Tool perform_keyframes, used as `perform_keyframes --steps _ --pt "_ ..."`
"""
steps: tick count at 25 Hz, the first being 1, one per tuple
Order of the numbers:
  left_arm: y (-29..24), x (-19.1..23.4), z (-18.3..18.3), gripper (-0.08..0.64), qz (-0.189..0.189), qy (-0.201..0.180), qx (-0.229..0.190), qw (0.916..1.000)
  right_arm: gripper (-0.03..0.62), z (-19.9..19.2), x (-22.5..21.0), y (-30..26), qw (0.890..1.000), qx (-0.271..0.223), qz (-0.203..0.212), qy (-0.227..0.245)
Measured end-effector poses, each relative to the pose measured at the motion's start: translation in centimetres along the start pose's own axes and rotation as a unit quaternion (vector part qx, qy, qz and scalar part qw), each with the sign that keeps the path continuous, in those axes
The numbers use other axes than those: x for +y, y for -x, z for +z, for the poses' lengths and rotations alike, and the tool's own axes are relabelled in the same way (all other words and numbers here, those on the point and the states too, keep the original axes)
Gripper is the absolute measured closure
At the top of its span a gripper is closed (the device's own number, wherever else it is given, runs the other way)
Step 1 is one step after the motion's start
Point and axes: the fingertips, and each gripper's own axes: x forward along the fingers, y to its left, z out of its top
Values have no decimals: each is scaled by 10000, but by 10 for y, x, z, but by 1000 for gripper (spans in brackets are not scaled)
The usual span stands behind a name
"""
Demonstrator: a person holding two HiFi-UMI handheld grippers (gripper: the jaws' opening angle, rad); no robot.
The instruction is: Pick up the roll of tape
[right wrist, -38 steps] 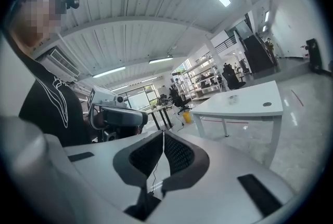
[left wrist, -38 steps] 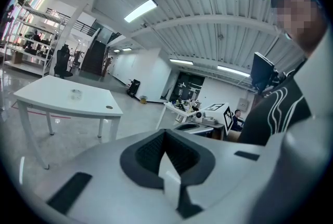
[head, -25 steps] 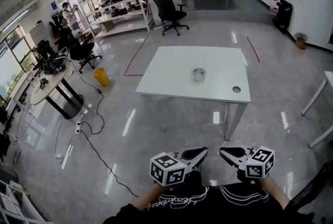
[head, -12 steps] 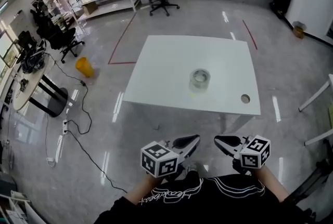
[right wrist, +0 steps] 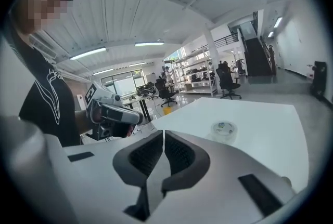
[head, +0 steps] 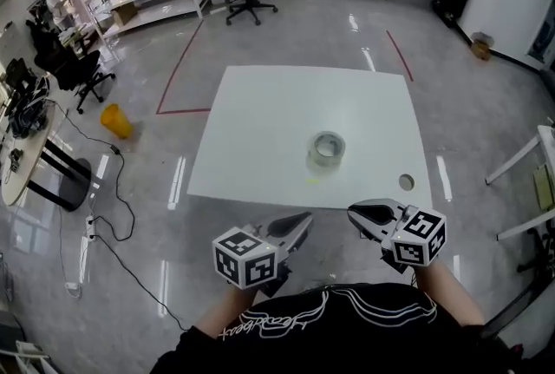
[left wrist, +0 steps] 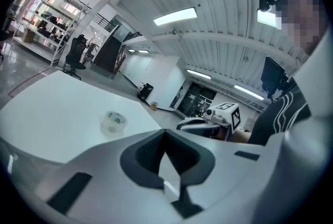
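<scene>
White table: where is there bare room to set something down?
The white table is nearly bare: its whole left half, the far strip behind the roll of tape, and the right strip beside it. Nowhere crowded; only the tape, right of centre, and the cable hole by the near right corner break it.

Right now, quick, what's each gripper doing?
Left gripper: jaws closed, empty.
Right gripper: jaws closed, empty.

Clear, glossy roll of tape [head: 327, 150]; smooth matt table [head: 260, 147] (floor [head: 286, 34] polished, reflective).
</scene>
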Motion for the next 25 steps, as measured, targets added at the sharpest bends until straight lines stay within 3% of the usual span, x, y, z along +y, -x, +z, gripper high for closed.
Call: perform_keyframes --steps 11,17,25 --pt "-23 31 7 557 212 8 185 9996 577 -17 -42 -28 9985 475 39 280" --pt "-36 59 17 557 395 159 248 9988 577 -4 -90 -57 9930 839 -137 824" --pt "-53 95 28 557 561 348 234 9975 577 11 -132 -93 9902 1020 -40 950"
